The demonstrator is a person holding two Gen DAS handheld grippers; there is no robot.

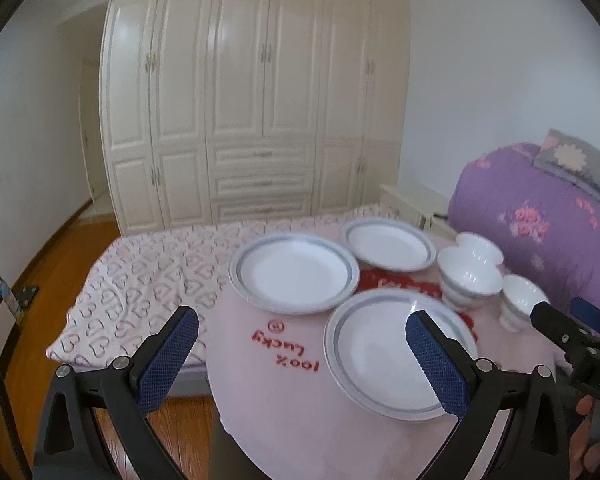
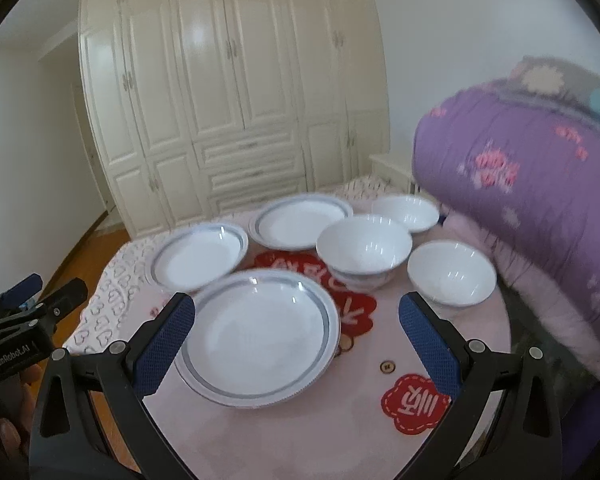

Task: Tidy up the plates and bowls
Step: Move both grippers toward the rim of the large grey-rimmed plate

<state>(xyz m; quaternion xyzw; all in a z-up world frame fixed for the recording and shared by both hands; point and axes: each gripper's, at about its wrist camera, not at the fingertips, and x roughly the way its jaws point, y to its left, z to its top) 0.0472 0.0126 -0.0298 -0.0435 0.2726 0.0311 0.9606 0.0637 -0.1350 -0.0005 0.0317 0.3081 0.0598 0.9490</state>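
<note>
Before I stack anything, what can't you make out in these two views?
- Middle bowl: right wrist view, motion blur; whether a second bowl sits under it is unclear.
- Far bowl: left wrist view, the middle bowl covers its base.
- Near plate: left wrist view, a left gripper finger hides its right rim.
- Red print on the cloth: plates and bowls cover most of it.

Left gripper held level, jaws spread wide, gripping nothing. Right gripper likewise: jaws wide apart, holding nothing. Both side by side, pointing forward.
</note>
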